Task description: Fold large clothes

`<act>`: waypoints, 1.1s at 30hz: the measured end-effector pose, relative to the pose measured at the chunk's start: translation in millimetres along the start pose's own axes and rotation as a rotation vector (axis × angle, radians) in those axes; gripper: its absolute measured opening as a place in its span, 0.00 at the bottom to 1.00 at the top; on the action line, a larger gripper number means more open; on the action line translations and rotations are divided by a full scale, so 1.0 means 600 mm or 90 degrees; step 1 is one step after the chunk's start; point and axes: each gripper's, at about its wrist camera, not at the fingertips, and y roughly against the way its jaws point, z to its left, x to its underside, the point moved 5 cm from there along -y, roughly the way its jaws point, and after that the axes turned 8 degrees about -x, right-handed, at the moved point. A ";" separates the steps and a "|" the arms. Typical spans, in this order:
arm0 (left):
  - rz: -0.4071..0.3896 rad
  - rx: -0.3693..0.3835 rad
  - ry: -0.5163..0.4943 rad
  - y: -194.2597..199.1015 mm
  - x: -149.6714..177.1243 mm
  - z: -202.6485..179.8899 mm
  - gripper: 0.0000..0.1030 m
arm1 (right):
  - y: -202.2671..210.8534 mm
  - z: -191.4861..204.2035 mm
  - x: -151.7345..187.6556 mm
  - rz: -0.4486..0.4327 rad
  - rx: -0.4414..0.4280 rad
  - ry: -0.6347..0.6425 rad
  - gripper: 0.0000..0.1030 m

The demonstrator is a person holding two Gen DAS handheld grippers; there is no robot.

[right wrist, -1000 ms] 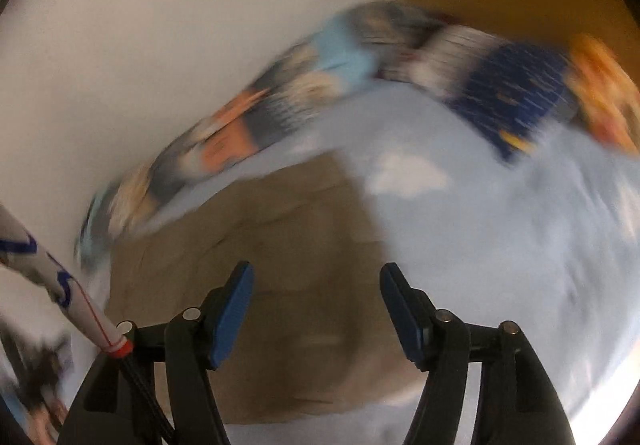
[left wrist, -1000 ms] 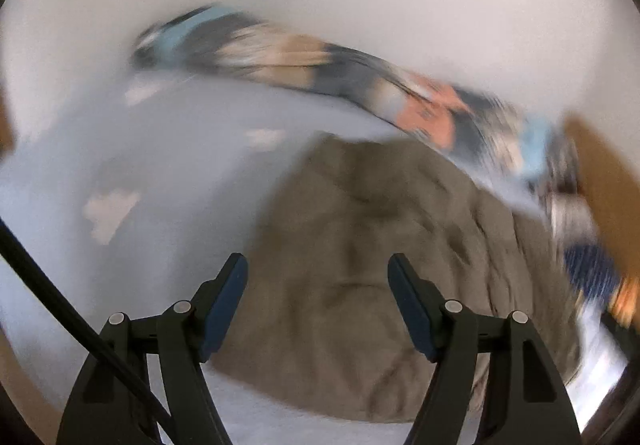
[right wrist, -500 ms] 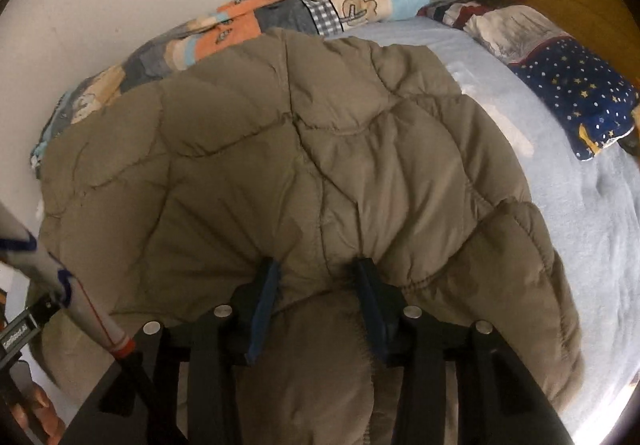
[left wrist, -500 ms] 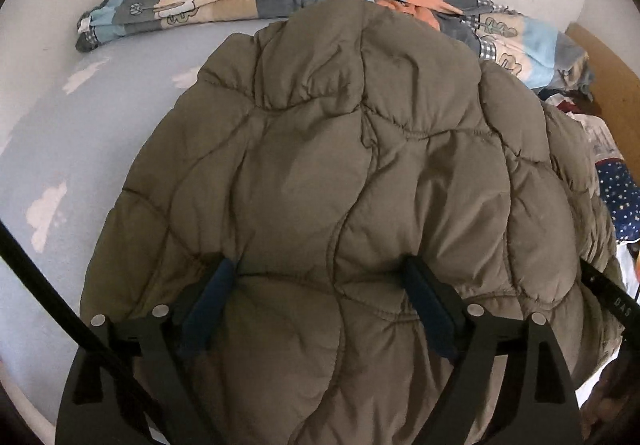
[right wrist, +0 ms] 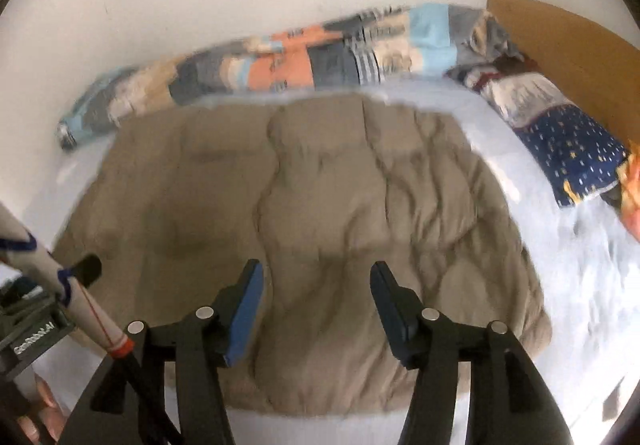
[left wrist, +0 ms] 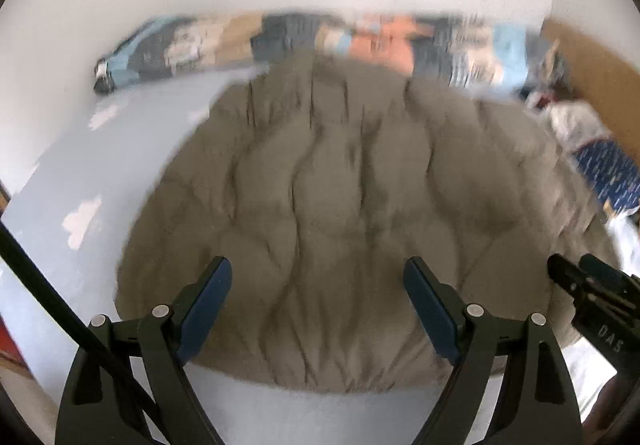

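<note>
An olive quilted jacket (left wrist: 340,205) (right wrist: 320,205) lies spread on the light-blue bed sheet (left wrist: 100,165), its hem nearest me. My left gripper (left wrist: 318,273) hovers above the hem with its jaws wide open and nothing between the blue pads (left wrist: 212,293). In the right wrist view my right gripper (right wrist: 317,273) hangs over the jacket's near part. Its jaws are opening and no cloth is between them. The right gripper (left wrist: 592,297) also shows at the right edge of the left wrist view. A black finger of the left gripper (right wrist: 86,269) shows at the lower left of the right wrist view.
A rolled patchwork quilt (right wrist: 280,61) lies along the white wall behind the jacket. A navy starred pillow (right wrist: 568,149) and a wooden headboard (right wrist: 560,41) are at the right. A black cable (left wrist: 48,285) crosses the left wrist view's lower left corner. A white sleeved cable (right wrist: 80,305) runs beside my right gripper.
Half a second ago the jacket bulged up close, pinched in the right jaws and draped over the left fingers. Now it lies flat on the bed, and both grippers are free of it.
</note>
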 end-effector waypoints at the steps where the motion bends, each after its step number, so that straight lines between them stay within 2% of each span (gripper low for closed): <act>1: 0.047 0.008 0.000 -0.027 0.018 -0.005 0.85 | -0.015 -0.002 0.012 0.027 -0.001 -0.009 0.64; 2: 0.056 0.008 0.008 -0.040 0.022 -0.001 0.88 | -0.037 -0.007 0.027 0.065 -0.007 -0.021 0.65; 3: 0.054 0.006 0.013 -0.041 0.025 0.004 0.89 | -0.045 -0.010 0.035 0.075 -0.009 -0.023 0.66; 6: 0.029 0.015 0.013 -0.011 0.024 0.009 0.89 | -0.045 -0.009 0.035 0.074 -0.007 -0.014 0.67; 9: -0.008 0.026 0.015 0.034 0.029 0.015 0.89 | 0.004 -0.004 0.035 0.030 -0.020 -0.014 0.67; 15: -0.102 0.029 -0.019 0.149 0.061 0.019 0.89 | 0.105 0.000 0.051 -0.050 0.017 0.004 0.67; 25: -0.145 0.046 -0.028 0.249 0.107 0.048 0.89 | 0.208 0.016 0.121 -0.089 0.016 0.039 0.68; 28: -0.174 0.057 -0.023 0.290 0.107 0.053 0.89 | 0.246 0.024 0.127 -0.120 0.020 0.057 0.68; 31: -0.212 0.044 -0.037 0.322 0.124 0.047 0.89 | 0.288 0.028 0.136 -0.167 0.019 0.074 0.72; 33: -0.216 0.044 -0.052 0.321 0.139 0.039 0.92 | 0.313 0.028 0.153 -0.205 0.015 0.082 0.77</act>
